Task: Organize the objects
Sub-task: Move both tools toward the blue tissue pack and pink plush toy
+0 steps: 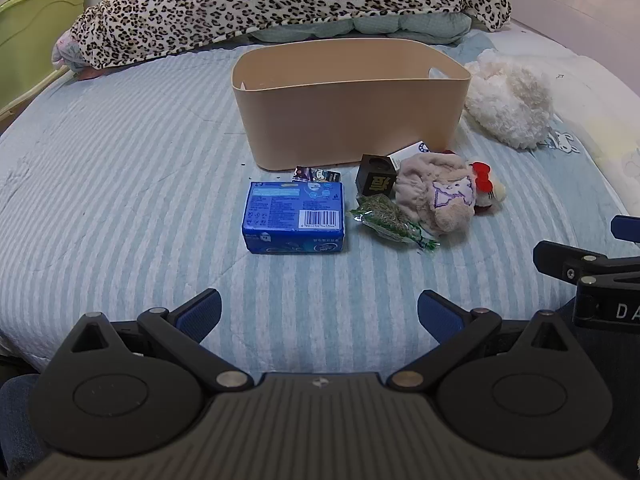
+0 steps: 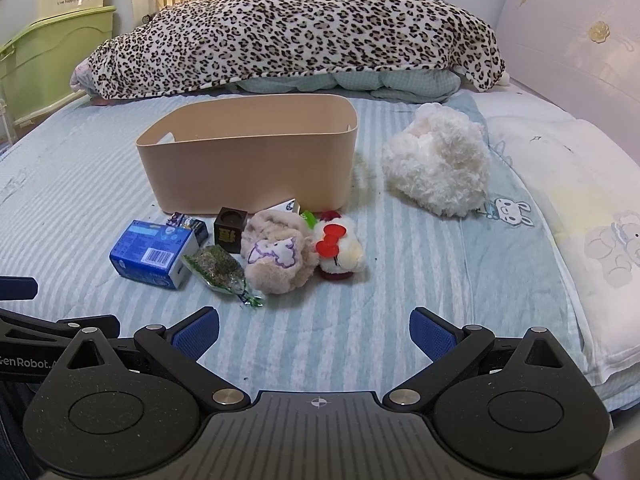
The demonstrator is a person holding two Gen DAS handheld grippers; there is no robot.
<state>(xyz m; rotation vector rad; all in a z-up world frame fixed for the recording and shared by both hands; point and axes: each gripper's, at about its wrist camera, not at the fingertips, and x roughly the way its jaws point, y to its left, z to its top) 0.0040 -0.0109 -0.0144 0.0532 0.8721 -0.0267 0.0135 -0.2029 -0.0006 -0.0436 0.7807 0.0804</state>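
Both grippers hang low over the near edge of the bed (image 1: 120,160), and nothing has gone into the beige bin (image 1: 348,120) as far as the pictures show; its floor is hidden behind the near wall. The left gripper (image 1: 320,314) has its fingers spread wide and released, holding nothing. The right gripper (image 2: 314,330) is the same, spread and empty.

The things to organize lie in a tight cluster just in front of the bin. A blue box (image 1: 294,216) sits at the left, with a small dark card packet (image 1: 318,175) between it and the bin. To its right come a green-flecked clear packet (image 1: 386,216), a black cube (image 1: 376,178), a beige plush (image 1: 438,194) and a plush with a red bow (image 1: 486,186), these touching or overlapping. A white fluffy toy (image 1: 508,108) lies apart at the far right.

The crowding is probably the main risk: fingers closing on the beige plush could catch the packet or drag the bow plush along. The soft mattress may let the box tip when pressed. The slick packet could slip from a shallow pinch, and the light bin might slide if bumped.
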